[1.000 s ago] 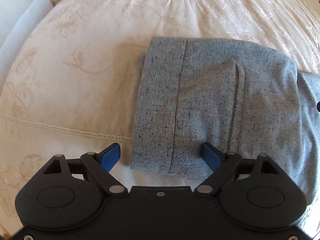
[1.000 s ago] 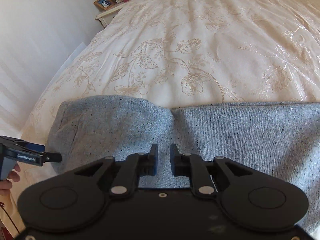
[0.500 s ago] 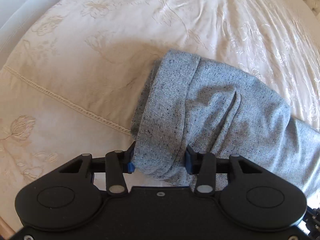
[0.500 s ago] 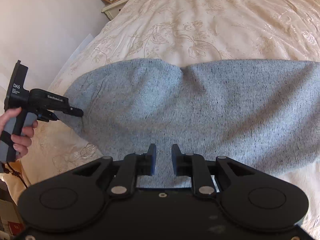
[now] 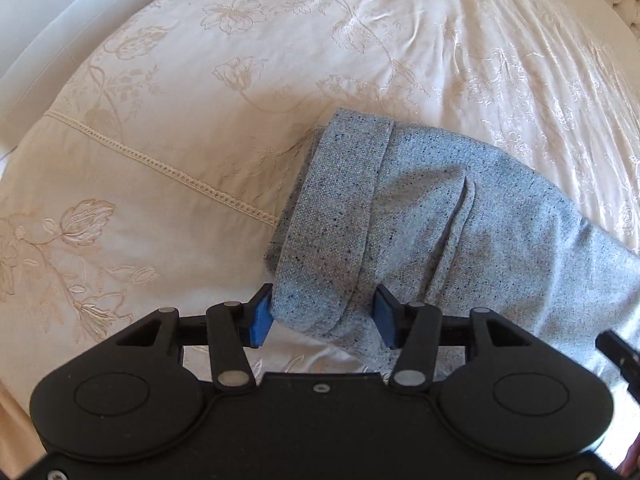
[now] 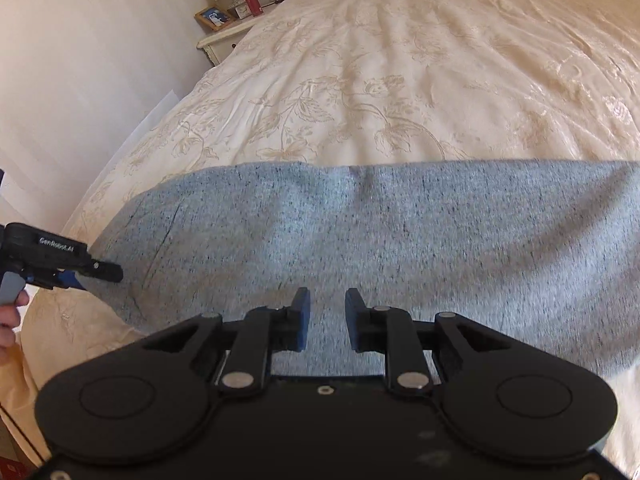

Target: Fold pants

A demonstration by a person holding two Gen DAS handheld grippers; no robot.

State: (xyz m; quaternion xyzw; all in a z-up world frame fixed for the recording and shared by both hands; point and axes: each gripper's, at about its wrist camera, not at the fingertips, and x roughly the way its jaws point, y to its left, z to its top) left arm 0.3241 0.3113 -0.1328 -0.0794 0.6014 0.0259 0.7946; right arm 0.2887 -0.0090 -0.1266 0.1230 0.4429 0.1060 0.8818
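The grey speckled pants (image 5: 420,216) lie folded on a cream embroidered bedspread (image 5: 180,128). My left gripper (image 5: 322,314) is shut on the near corner of the pants' cuffed end, which bunches between its blue pads. In the right wrist view the pants (image 6: 360,232) stretch across as a wide grey band. My right gripper (image 6: 327,316) holds the near edge of the pants between its narrowly set fingers. The left gripper (image 6: 86,274) shows at the far left of that view, gripping the pants' left end.
The bedspread (image 6: 420,80) stretches far behind the pants. A white nightstand (image 6: 224,42) with a lamp, a framed photo and a red can stands by the wall at the back left. The bed's left edge drops off beside the left gripper.
The left gripper closed from wide open onto the pants' cuffed end. Both grippers lifted the cloth and then lowered it, and the band now lies lower and further forward.
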